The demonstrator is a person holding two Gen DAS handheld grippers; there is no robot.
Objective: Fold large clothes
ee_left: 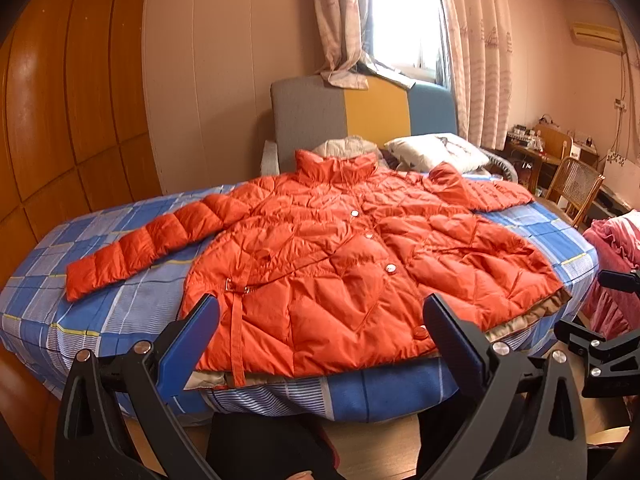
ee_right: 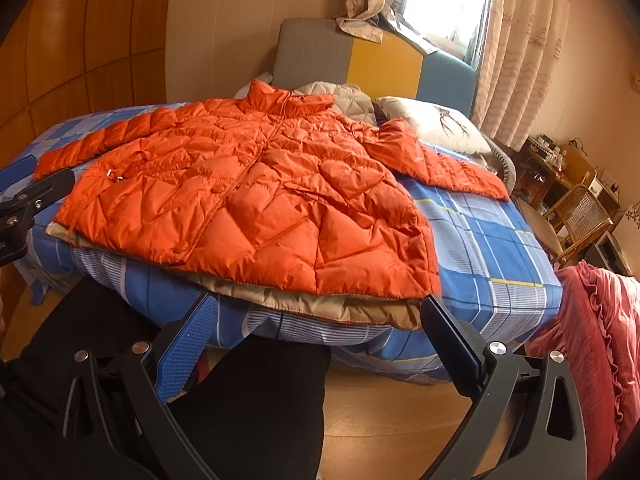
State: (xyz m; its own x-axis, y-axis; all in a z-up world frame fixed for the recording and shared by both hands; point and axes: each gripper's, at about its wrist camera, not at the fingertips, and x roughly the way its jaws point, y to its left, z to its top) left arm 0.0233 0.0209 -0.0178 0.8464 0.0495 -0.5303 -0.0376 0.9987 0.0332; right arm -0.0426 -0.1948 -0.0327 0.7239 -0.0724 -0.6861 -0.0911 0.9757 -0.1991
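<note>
A large orange quilted jacket [ee_left: 340, 256] lies flat, front up, on a bed with a blue checked sheet [ee_left: 80, 320]. Its sleeves spread out left [ee_left: 152, 244] and right [ee_left: 488, 190]. Its beige lining shows along the hem. It also shows in the right wrist view [ee_right: 256, 196]. My left gripper [ee_left: 320, 312] is open and empty, held in front of the hem near the bed's foot. My right gripper [ee_right: 318, 308] is open and empty, just below the hem's right part. Each gripper shows at the edge of the other's view.
A pillow [ee_left: 436, 152] and a grey quilted item [ee_left: 348, 146] lie by the coloured headboard [ee_left: 360, 112]. A wooden wardrobe [ee_left: 72, 100] stands left. A wicker chair [ee_left: 572, 188], a cluttered desk and pink bedding [ee_right: 600, 340] are at the right. Dark-trousered legs [ee_right: 256, 408] are below.
</note>
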